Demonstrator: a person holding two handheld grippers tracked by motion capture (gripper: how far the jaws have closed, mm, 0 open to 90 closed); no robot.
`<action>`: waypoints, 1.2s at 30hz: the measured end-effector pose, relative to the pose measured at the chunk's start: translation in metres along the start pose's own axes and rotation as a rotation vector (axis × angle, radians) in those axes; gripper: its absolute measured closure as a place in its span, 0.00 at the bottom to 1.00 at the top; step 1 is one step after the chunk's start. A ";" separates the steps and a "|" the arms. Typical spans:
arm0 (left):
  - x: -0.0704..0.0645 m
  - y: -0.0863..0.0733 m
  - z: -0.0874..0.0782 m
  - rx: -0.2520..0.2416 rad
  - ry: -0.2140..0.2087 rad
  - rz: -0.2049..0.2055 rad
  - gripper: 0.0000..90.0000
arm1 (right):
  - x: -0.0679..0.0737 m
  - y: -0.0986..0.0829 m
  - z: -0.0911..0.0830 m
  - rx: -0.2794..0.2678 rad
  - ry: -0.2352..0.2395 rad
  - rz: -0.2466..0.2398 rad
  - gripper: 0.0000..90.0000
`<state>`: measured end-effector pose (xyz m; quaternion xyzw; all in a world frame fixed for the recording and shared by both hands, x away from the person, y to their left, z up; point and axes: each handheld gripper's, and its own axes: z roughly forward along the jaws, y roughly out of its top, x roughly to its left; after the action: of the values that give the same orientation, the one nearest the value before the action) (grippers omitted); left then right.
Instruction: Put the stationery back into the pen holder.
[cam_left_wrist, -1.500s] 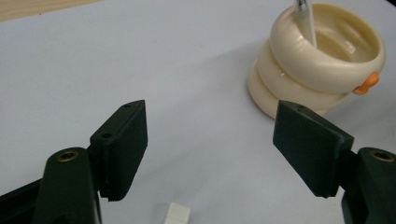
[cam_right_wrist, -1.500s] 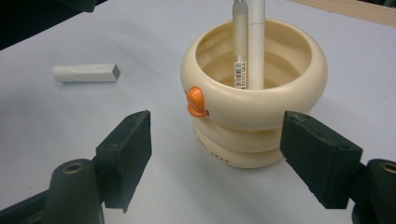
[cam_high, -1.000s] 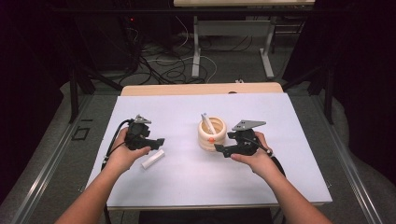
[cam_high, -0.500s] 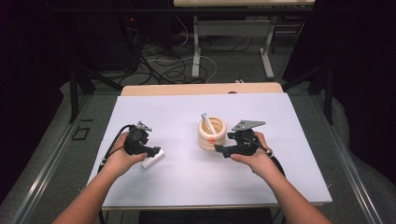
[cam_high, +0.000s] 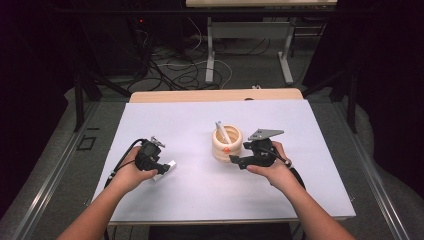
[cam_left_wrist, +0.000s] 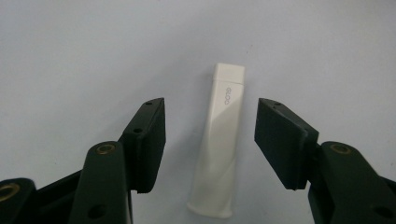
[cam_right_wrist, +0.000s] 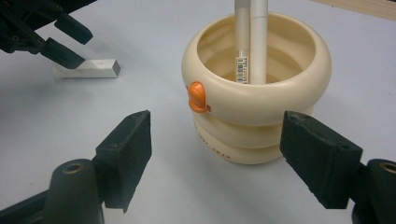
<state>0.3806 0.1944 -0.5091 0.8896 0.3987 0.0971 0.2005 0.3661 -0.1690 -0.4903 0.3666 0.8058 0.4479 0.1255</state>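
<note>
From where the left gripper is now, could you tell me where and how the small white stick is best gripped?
Probably across its narrow width near the middle. The white stick lies flat on the table, lengthwise between the open jaws of the left gripper, so coming straight down from above and closing on its long sides looks best.

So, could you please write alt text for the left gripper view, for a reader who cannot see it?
A small white eraser lies flat on the pale table, lengthwise between the open black jaws of the left gripper, which touch neither side of it. Small grey lettering marks its far end.
</note>
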 end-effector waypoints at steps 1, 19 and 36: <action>0.000 0.000 0.001 0.004 0.001 0.001 0.49 | 0.000 0.000 0.000 0.001 0.000 0.003 0.28; 0.001 -0.008 0.014 0.068 -0.012 -0.004 0.56 | 0.000 0.000 0.000 -0.007 0.004 0.001 0.28; -0.003 -0.007 0.019 0.130 -0.011 0.054 0.68 | -0.001 0.000 0.001 -0.006 0.006 0.001 0.28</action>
<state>0.3799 0.1908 -0.5297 0.9118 0.3787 0.0716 0.1417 0.3666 -0.1690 -0.4910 0.3653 0.8046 0.4513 0.1241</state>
